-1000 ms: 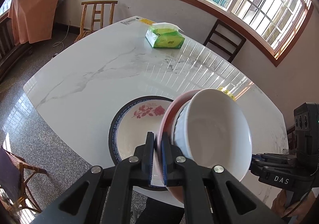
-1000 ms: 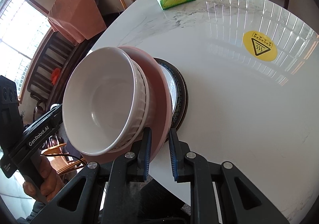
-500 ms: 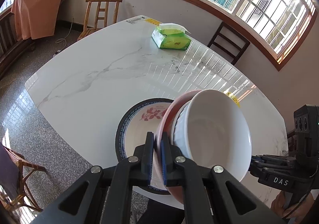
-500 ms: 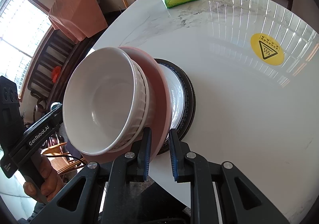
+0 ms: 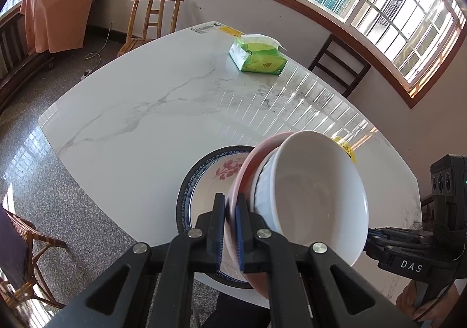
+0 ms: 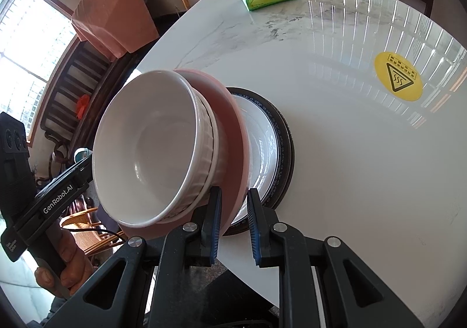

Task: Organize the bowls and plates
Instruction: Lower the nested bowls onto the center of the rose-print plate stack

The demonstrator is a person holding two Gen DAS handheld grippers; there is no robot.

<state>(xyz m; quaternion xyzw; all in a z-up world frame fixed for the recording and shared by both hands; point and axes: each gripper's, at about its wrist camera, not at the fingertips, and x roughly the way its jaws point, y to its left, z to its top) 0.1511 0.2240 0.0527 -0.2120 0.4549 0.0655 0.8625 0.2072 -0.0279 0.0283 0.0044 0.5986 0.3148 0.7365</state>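
The white marble table spreads out ahead of both grippers. On it, just beyond the left gripper's fingertips and near the table's close edge, lies a blue-rimmed plate with a red flower print, resting on what looks like a dark plate beneath it; nothing sits in its well.

Above that stack, tilted steeply, is a pink plate. The left gripper is clamped on its rim, one finger on each face, jaws narrow. The right gripper straddles the opposite rim of the same plate with its jaws a little wider than the rim; a gap shows beside the right finger, and whether the pads press the plate cannot be told.

Carried on the pink plate is a stack of white bowls: a smooth white bowl nested inside a ribbed white bowl. The inner bowl is empty.

Far ahead of the left gripper, toward the table's far side, lies a green tissue pack. Ahead and right of the right gripper, a round yellow warning sticker is stuck flat on the tabletop.
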